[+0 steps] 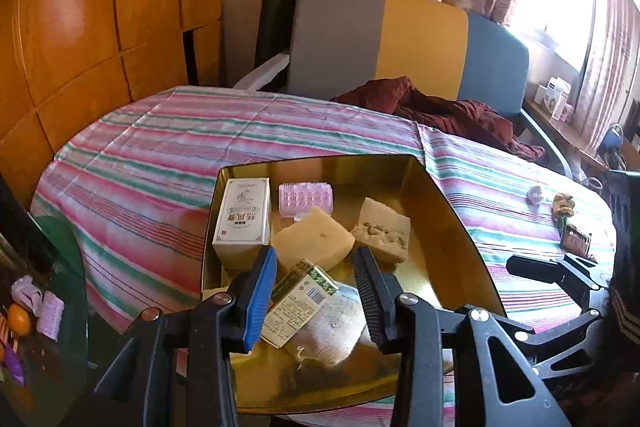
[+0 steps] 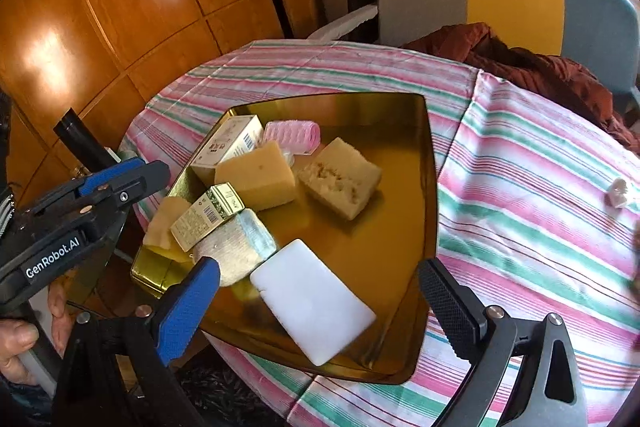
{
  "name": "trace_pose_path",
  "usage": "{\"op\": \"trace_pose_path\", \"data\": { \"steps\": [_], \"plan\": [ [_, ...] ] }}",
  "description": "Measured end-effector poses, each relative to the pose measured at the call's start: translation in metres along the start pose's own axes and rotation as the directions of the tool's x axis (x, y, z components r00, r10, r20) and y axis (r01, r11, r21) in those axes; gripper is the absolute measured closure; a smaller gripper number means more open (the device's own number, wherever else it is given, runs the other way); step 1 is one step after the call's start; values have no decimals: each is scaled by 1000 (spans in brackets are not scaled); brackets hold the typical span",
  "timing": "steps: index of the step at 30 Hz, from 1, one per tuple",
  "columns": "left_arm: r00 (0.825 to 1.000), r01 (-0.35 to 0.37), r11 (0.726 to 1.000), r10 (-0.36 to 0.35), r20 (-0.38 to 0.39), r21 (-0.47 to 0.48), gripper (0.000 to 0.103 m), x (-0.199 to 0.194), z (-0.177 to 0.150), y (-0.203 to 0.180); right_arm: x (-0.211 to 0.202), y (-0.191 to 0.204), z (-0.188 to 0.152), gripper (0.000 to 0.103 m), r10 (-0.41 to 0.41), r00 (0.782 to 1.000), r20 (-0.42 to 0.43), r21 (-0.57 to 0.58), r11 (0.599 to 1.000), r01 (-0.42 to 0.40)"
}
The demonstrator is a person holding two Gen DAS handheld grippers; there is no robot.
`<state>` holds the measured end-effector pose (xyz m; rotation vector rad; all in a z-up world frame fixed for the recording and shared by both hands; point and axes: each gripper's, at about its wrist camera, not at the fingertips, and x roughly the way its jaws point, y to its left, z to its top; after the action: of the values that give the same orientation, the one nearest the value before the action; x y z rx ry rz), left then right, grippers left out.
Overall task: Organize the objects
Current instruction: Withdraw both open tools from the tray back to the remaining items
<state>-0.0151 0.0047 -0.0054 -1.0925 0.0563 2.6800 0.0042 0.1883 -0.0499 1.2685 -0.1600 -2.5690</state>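
A gold tray point(image 1: 440, 195) point(image 2: 432, 187) sits on the striped tablecloth. In it lie a white carton point(image 1: 242, 215) point(image 2: 228, 143), a pink hair roller point(image 1: 306, 199) point(image 2: 292, 137), a yellow block point(image 1: 314, 239) point(image 2: 256, 179), a pale porous block point(image 1: 382, 229) point(image 2: 340, 177), a green-gold box point(image 1: 300, 303) point(image 2: 208, 215) resting on a silver-grey packet point(image 1: 336, 327) point(image 2: 236, 247), and a white slab point(image 2: 316, 299). My left gripper point(image 1: 315, 253) point(image 2: 160, 171) hangs above the tray's near-left edge, jaws slightly apart and holding nothing. My right gripper point(image 2: 316, 265) stands wide open over the white slab without touching it.
On the cloth right of the tray lie a small pale clip point(image 1: 534, 195), a tan lump point(image 1: 564, 205) and a dark packet point(image 1: 576, 239). A dark red garment point(image 1: 460, 115) lies on the multicoloured chair point(image 1: 420, 39) behind. A low glass table point(image 1: 60, 327) stands left. A hand point(image 2: 24, 347) holds the left gripper.
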Motion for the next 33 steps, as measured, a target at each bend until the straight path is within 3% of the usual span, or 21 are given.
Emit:
{"op": "trace_pose_path", "data": {
  "steps": [11, 21, 26, 33],
  "plan": [
    [999, 32, 995, -33, 8, 93, 63, -5, 1, -31, -20, -24, -5, 3, -37, 999, 38, 51, 998, 35],
    [995, 98, 974, -98, -12, 206, 63, 1, 4, -76, -46, -83, -17, 3, -136, 989, 60, 171, 977, 124],
    [987, 161, 950, -157, -39, 269, 63, 7, 6, -107, -64, -129, -33, 3, -219, 975, 44, 256, 946, 201],
    [966, 259, 895, -242, -91, 364, 63, 16, 5, -157, -106, -210, -64, 3, -353, 935, -5, 395, 859, 327]
  ]
}}
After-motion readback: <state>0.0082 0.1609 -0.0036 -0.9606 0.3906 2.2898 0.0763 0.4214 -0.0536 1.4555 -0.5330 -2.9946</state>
